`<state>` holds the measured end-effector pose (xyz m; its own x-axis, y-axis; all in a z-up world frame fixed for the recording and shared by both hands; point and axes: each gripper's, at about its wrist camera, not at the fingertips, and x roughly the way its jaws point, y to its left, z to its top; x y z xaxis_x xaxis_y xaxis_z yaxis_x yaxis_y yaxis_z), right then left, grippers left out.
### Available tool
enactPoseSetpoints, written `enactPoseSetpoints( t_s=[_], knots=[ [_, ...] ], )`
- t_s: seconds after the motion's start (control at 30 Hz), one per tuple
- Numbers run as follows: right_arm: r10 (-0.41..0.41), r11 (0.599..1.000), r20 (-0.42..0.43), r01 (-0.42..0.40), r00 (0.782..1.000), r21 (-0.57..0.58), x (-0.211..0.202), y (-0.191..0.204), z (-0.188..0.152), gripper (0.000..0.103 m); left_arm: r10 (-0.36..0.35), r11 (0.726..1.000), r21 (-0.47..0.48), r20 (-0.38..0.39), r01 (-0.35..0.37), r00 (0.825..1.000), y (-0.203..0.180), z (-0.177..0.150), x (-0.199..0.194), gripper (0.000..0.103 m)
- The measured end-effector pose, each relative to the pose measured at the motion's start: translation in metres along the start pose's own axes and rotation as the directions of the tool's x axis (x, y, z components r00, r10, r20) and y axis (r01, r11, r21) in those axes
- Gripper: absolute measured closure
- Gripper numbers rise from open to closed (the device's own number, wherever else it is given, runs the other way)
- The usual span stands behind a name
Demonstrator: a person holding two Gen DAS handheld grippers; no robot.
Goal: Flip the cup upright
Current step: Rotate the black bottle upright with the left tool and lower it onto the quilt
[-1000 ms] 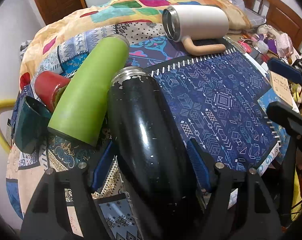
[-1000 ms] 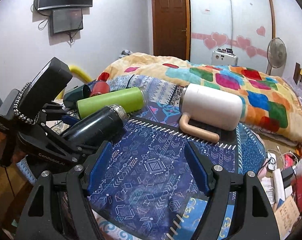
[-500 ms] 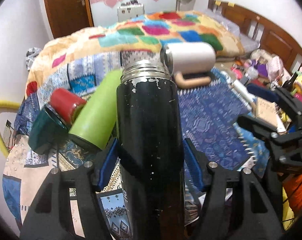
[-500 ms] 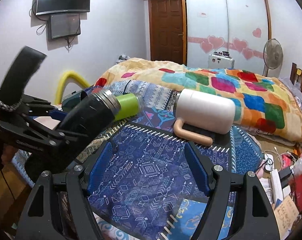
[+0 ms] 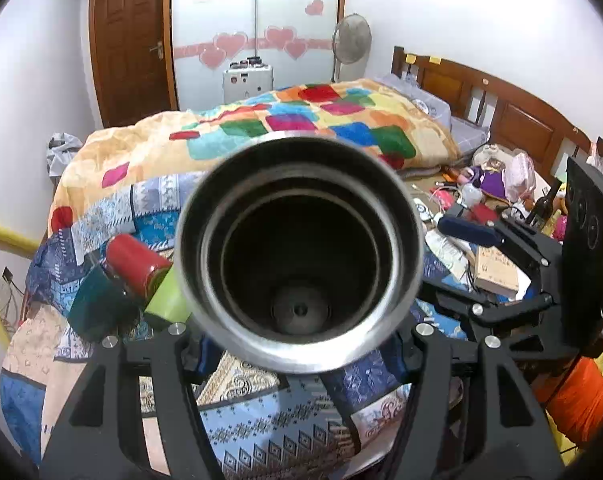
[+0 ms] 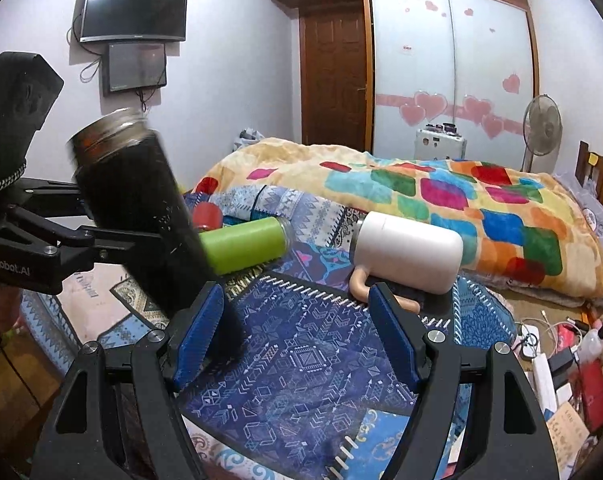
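The black flask cup is shut in my left gripper and stands nearly upright, leaning a little left, its base near the blue patterned mat. In the left wrist view its open steel mouth faces the camera and hides most of my left gripper. My right gripper is open and empty, low over the mat, to the right of the flask. It also shows in the left wrist view.
A green flask, a red cup and a dark teal cup lie on their sides behind the black flask. A white mug with a tan handle lies at the back of the mat. A colourful quilt lies behind.
My left gripper has lifted the black flask off the mat and swung it from lying flat to nearly upright. The right gripper stays open and has barely moved.
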<state>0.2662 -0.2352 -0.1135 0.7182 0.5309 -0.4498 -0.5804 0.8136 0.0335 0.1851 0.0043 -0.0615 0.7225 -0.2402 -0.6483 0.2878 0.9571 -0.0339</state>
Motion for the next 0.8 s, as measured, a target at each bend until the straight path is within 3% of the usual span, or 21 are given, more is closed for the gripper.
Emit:
enactPoseSetpoints(
  t_s=[0.27,0.57,0.8],
  knots=[
    [-0.005,1.0,0.006,0.005,1.0,0.0,0.001,-0.003,-0.001,0.03,-0.003,1.0,0.001,0.016,0.003,1.0,-0.003,0.006,0.008,0.039],
    [0.009,1.0,0.001,-0.009,1.0,0.016,-0.001,-0.007,-0.006,0.029,-0.019,1.0,-0.011,-0.027,0.019,0.999,-0.005,-0.008,0.019,0.039],
    [0.025,0.999,-0.001,-0.025,1.0,0.025,-0.003,-0.004,-0.008,0.029,-0.008,1.0,0.003,-0.005,0.008,1.0,-0.01,-0.013,0.015,0.039]
  ],
)
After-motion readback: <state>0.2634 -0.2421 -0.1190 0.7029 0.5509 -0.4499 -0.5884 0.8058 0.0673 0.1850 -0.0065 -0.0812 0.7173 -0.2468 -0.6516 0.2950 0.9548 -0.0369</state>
